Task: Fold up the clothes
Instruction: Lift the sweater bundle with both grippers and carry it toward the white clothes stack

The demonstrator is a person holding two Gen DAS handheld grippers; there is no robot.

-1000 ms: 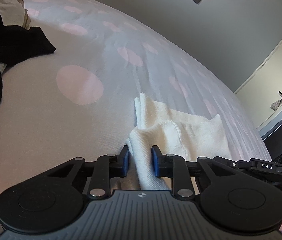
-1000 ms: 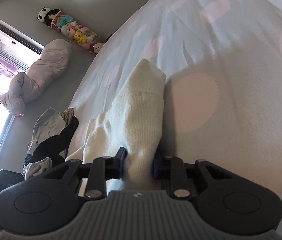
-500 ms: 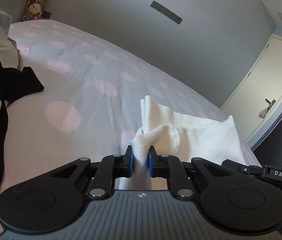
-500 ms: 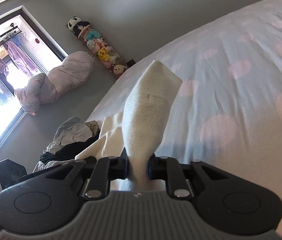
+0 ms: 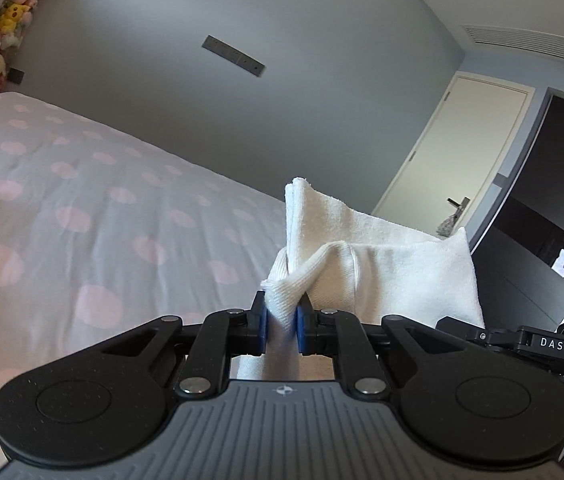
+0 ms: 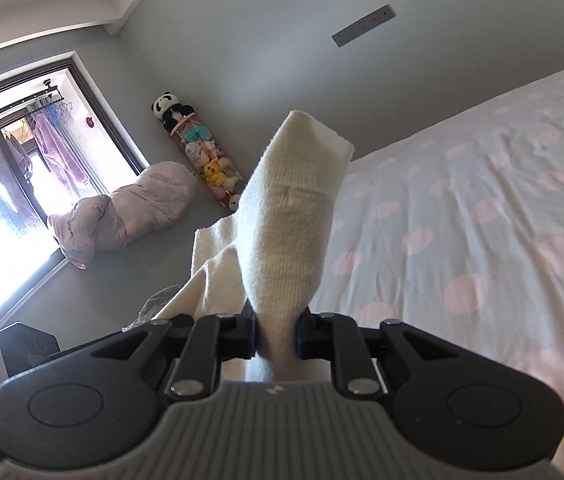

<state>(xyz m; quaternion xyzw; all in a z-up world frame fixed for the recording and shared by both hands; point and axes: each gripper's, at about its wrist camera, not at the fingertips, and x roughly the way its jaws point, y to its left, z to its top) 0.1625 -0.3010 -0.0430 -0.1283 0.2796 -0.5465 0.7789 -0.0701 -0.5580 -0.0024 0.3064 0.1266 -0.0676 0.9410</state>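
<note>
White knit garment [image 5: 382, 272], a cream ribbed piece whose kind I cannot tell for sure, hangs in the air above the bed [image 5: 81, 216], pinched at two places and clear of the spotted cover. Judging by how it lies, the fold is in its early stage: the cloth is doubled loosely between the two grips, with no crisp crease set and nothing laid flat. What seems left is to bring it down on the bed, lay one half on the other and smooth it. A heap of other clothes [image 6: 153, 304] shows low beside the bed in the right wrist view, so more pieces likely wait.

The left hand-held gripper [image 5: 281, 322] is nearly closed, its blue pads [image 5: 262, 326] pressing a bunched ribbed edge of the garment between them. The right hand-held gripper [image 6: 277, 332] is likewise narrowed onto the cloth [image 6: 290, 216], which rises from between its jaws as a tall folded flap. Both grips look firm, with fabric filling the gap. A person's hand shows only at the frame's lower right corner in the left wrist view.
</note>
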